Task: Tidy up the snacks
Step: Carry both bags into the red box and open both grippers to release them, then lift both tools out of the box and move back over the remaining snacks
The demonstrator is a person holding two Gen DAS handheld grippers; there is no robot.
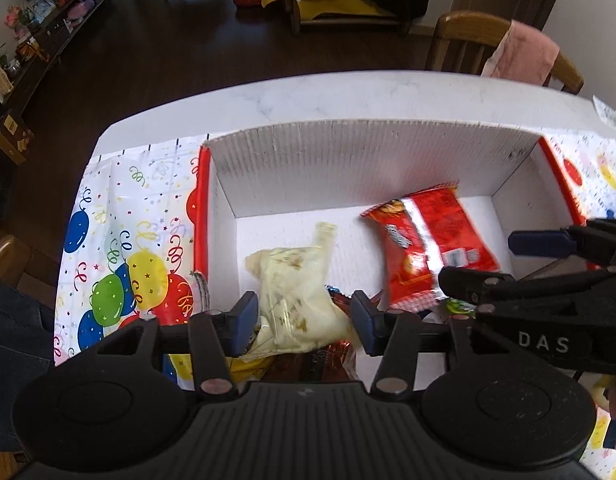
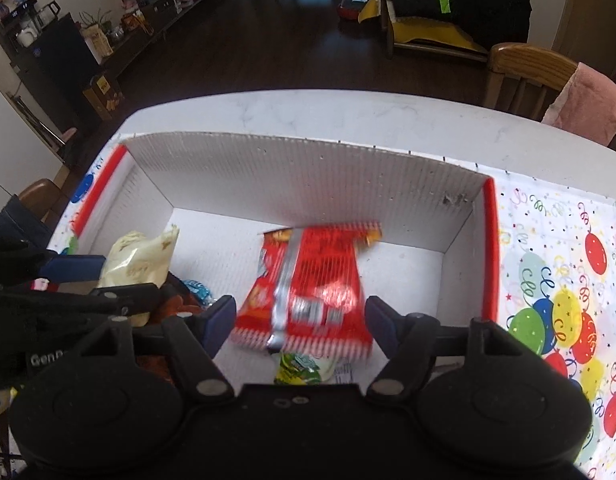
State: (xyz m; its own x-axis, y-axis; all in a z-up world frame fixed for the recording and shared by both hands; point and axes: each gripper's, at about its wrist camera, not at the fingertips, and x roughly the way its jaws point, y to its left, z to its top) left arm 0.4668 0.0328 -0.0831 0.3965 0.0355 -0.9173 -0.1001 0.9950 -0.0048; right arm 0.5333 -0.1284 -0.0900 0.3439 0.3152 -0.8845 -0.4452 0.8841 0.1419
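Over the white corrugated box [image 1: 371,152] on the worktop [image 1: 347,92] I had both grippers angled down. My left gripper [image 1: 306,318] had its fingers spread, with the pale yellow snack bag [image 1: 292,280] lying between them; I could see a sliver of gap at each pad, so I judged the bag released, not pinched. My right gripper [image 2: 300,322] also had its fingers spread, and the red snack packet [image 2: 311,280] showed blurred between them, clear of both pads, which I took to mean it was dropping or had only just landed on the box floor.

Other snacks already lay in the near part of the box: a small green-and-yellow packet [image 2: 300,368] under the red one's near edge, and a dark reddish-brown wrapper [image 1: 331,356] beneath the yellow bag. The far half of the box floor was bare.

Judging by that, several snacks were in the box and these two had just joined them. Whether more waited on the balloon-print cloth [image 2: 555,280] I could not tell; nothing loose showed on the parts I could see.
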